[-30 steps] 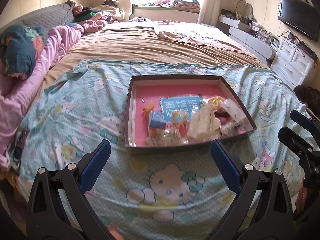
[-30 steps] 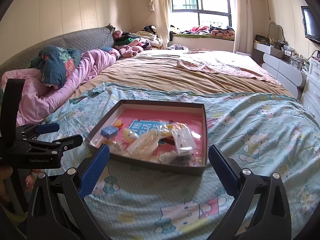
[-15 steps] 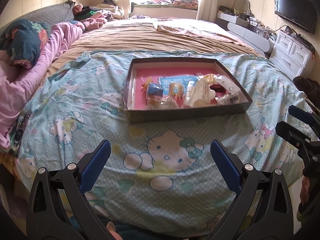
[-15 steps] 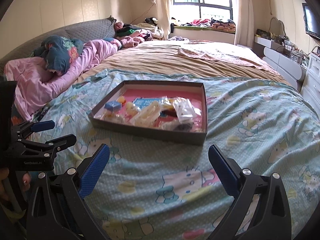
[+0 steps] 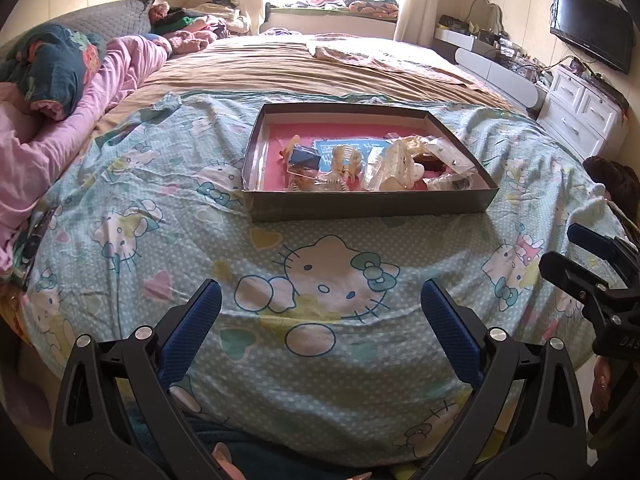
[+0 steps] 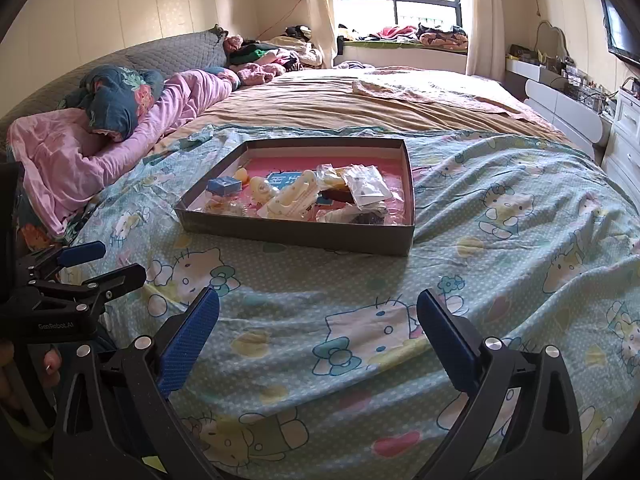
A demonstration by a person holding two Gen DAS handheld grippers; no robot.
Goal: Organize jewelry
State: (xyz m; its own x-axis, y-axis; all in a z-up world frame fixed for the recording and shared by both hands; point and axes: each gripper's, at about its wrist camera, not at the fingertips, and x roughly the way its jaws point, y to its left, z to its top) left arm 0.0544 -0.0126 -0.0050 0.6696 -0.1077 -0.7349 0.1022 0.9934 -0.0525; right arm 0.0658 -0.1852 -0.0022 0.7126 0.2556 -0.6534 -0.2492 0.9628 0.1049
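Bedroom, big bed [image 5: 280, 68] with a cartoon-cat print sheet [image 5: 320, 280] spread over the near end.

Left gripper [image 5: 320, 312]: jaws spread wide, nothing between the blue pads, hovering over the sheet at the bed's edge. Right gripper [image 6: 318, 320]: same, wide and empty, just beside the left one.

Ahead of both, well apart from the fingertips: shallow cardboard tray [image 5: 360, 204] with a pink lining, sitting flat on the sheet. All the jewelry I can see is inside it, bunched toward the near wall: small blue box [image 6: 224, 186], cream hair claw clip [image 6: 292, 198], clear plastic packets [image 6: 368, 188], a blue printed card [image 5: 344, 148] underneath. Far half of the tray floor is bare pink.

Can't tell whether this pile is the sorted result or the stuff waiting to be sorted; the scene fits both.

If picking: come in over the near wall, not through it. Packets are slippery and overlap, so pinch one edge and lift slowly. Soft mattress, so don't press down on the tray.
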